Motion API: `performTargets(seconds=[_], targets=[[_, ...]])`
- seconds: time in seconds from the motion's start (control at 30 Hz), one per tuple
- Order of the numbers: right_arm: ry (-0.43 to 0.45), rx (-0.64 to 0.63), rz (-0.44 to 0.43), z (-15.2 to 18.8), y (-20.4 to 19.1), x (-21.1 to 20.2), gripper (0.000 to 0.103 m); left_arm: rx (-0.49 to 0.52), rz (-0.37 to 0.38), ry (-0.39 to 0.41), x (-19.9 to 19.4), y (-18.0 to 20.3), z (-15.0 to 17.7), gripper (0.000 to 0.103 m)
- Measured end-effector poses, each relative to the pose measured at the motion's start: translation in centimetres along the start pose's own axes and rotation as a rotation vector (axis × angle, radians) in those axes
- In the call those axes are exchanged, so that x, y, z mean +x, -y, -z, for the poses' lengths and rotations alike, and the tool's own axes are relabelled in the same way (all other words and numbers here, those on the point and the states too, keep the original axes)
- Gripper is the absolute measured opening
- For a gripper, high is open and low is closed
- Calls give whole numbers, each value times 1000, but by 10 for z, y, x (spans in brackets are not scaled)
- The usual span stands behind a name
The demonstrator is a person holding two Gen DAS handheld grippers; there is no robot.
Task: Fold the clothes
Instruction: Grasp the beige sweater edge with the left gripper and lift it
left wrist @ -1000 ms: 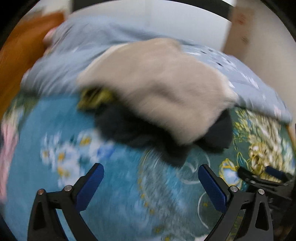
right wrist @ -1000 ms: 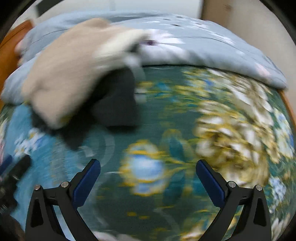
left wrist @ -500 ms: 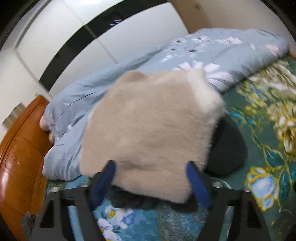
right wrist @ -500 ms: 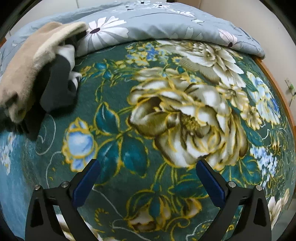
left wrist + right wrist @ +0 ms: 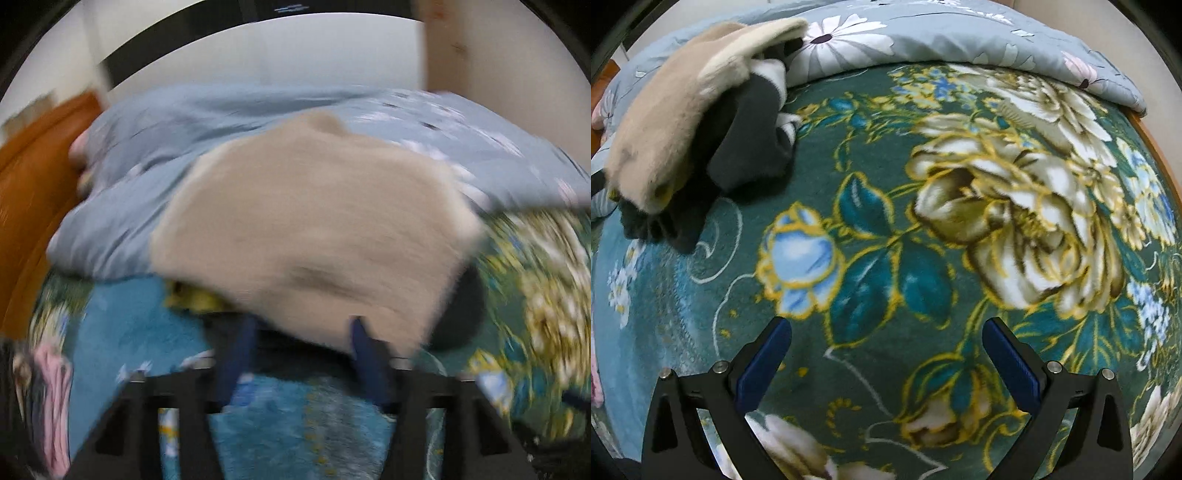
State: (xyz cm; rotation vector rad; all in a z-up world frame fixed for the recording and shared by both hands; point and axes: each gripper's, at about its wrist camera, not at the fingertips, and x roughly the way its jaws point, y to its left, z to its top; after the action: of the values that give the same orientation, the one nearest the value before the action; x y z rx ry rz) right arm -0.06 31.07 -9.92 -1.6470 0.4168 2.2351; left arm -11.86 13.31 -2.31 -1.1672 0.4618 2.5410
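A beige fuzzy garment (image 5: 314, 229) lies on a pile with dark grey clothes (image 5: 458, 314) under it, on the floral bed blanket. The left wrist view is blurred. My left gripper (image 5: 301, 332) is close against the pile's near edge, jaws partly apart, with the blue fingertips (image 5: 364, 341) at the beige garment's lower edge; whether they hold cloth is unclear. In the right wrist view the same pile, beige garment (image 5: 668, 125) over dark grey clothes (image 5: 750, 140), sits far left. My right gripper (image 5: 886, 347) is open and empty over the blanket (image 5: 960, 221).
A light blue flowered duvet (image 5: 229, 122) is bunched behind the pile; it also shows in the right wrist view (image 5: 923, 33). A wooden headboard (image 5: 26, 177) stands at left. Pink cloth (image 5: 51, 398) lies at the lower left. The bed's wooden edge (image 5: 1156, 147) runs at right.
My left gripper has closed in on the pile and its jaws have narrowed; the view swung and blurred. My right gripper drifted slightly, staying open.
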Motion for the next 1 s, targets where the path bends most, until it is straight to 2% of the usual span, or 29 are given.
performTargets(seconds=[0.13,0.3,0.33,0.4,0.5,0.53,0.63,0.67,0.77,0.87,0.93,1.0], targets=[[-1,-6,3,3,2,-2,103,188,-50,8,8,46,3,81],[-14,5,11,5,13,-2,103,446,-222,-46,42,86,10,81],[-21,7,12,7,16,-1,103,531,-268,-45,47,95,16,81],[-36,14,12,8,20,3,103,704,-366,-19,53,111,28,81],[-61,25,8,11,21,8,103,784,-459,51,53,108,33,81],[-65,28,4,11,21,9,103,759,-464,53,52,104,30,82],[-54,8,-8,11,16,8,103,457,-314,40,29,66,4,82],[-54,-2,-8,12,14,9,103,406,-294,55,22,59,0,82],[-63,-16,-21,12,7,11,103,294,-260,118,1,42,-9,77],[-62,-34,-33,12,0,10,103,161,-210,163,-21,26,-24,61],[-58,-48,-40,13,-4,9,103,75,-175,169,-29,18,-33,60],[-58,-55,-41,14,-6,8,103,21,-170,163,-25,3,-52,60]])
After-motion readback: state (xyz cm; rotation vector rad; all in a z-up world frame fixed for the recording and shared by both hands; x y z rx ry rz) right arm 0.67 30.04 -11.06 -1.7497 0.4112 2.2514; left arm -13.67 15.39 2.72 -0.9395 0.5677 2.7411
